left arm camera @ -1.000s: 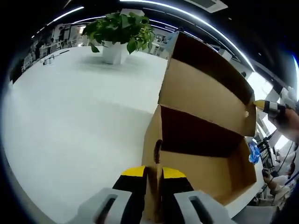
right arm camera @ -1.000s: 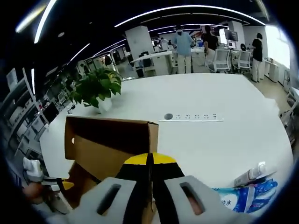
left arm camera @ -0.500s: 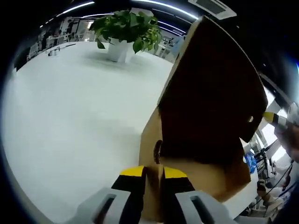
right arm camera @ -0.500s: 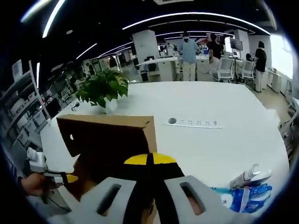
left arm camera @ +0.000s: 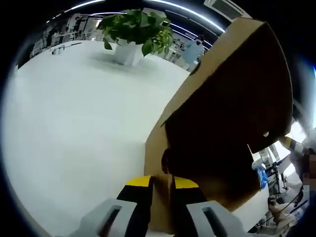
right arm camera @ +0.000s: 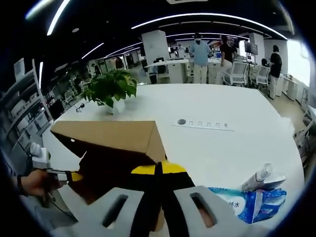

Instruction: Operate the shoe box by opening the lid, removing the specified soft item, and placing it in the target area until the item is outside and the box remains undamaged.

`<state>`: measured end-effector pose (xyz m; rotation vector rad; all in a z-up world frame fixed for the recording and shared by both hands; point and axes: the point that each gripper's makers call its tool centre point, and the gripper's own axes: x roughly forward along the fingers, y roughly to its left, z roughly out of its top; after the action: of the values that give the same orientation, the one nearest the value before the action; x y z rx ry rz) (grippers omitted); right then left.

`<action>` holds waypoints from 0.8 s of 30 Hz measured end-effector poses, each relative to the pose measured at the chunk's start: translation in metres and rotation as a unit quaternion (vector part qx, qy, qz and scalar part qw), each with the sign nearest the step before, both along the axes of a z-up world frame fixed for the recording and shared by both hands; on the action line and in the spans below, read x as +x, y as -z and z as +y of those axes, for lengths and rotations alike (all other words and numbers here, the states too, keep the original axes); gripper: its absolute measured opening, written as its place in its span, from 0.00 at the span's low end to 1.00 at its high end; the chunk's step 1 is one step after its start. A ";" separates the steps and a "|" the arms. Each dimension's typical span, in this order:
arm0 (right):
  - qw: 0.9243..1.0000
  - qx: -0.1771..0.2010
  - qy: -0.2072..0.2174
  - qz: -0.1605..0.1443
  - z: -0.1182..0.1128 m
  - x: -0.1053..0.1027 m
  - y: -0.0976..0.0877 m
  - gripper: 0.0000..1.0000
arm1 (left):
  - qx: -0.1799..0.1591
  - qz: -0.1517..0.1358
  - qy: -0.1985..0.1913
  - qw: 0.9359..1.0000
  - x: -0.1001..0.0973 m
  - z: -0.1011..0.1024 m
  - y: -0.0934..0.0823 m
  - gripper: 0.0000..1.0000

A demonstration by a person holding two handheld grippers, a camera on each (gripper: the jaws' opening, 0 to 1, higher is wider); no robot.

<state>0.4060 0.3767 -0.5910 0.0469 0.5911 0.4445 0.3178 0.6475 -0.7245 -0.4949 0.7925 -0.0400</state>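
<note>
Both tools are closed on cardboard: our left tool (left arm camera: 161, 185) grips the near end wall of the shoe box (left arm camera: 158, 148), and our right tool (right arm camera: 159, 173) pinches the opposite end of the box at the corner where the lid (right arm camera: 111, 136) meets it. In the left gripper view the lid (left arm camera: 237, 84) is tilted over the opening and shades the dark interior, so we cannot see the soft item; we assume it is inside. We judge the step in hand to be lid operation, with removal not yet begun. The next move calls for swinging the lid fully back on its hinge edge without creasing it, keeping one tool as a brace on the box wall, then freeing the other tool to reach inside. The white bench (right arm camera: 222, 143) carries a potted plant (right arm camera: 111, 89), a recessed socket strip (right arm camera: 205, 124) and, near the right tool, a blue packet (right arm camera: 252, 202) with a white tube (right arm camera: 261, 174) lying against it. Beyond the bench we see an open office with people (right arm camera: 200, 52) standing among desks and chairs.
</note>
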 end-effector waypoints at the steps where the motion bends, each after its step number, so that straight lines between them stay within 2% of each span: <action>1: 1.000 0.000 0.001 0.000 -0.001 -0.001 0.001 0.00 | -0.001 -0.001 0.001 1.000 0.000 0.000 0.000 0.14; 6: 1.000 -0.002 0.001 -0.002 -0.003 -0.010 0.006 0.00 | -0.004 -0.004 0.005 1.000 0.002 0.000 -0.001 0.14; 12: 1.000 -0.009 -0.006 -0.002 -0.008 -0.017 0.021 0.00 | -0.010 -0.005 0.011 1.000 0.005 0.001 -0.001 0.15; 20: 1.000 -0.020 -0.011 -0.001 -0.011 -0.031 0.034 0.00 | -0.035 -0.007 0.052 0.998 0.004 -0.001 -0.004 0.18; 24: 1.000 -0.013 -0.003 0.014 -0.016 -0.037 0.048 0.00 | -0.035 -0.002 0.057 0.998 0.001 0.000 -0.007 0.18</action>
<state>0.3686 0.3611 -0.6391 0.0259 0.6246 0.4424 0.3187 0.6478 -0.7173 -0.5147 0.8174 -0.1739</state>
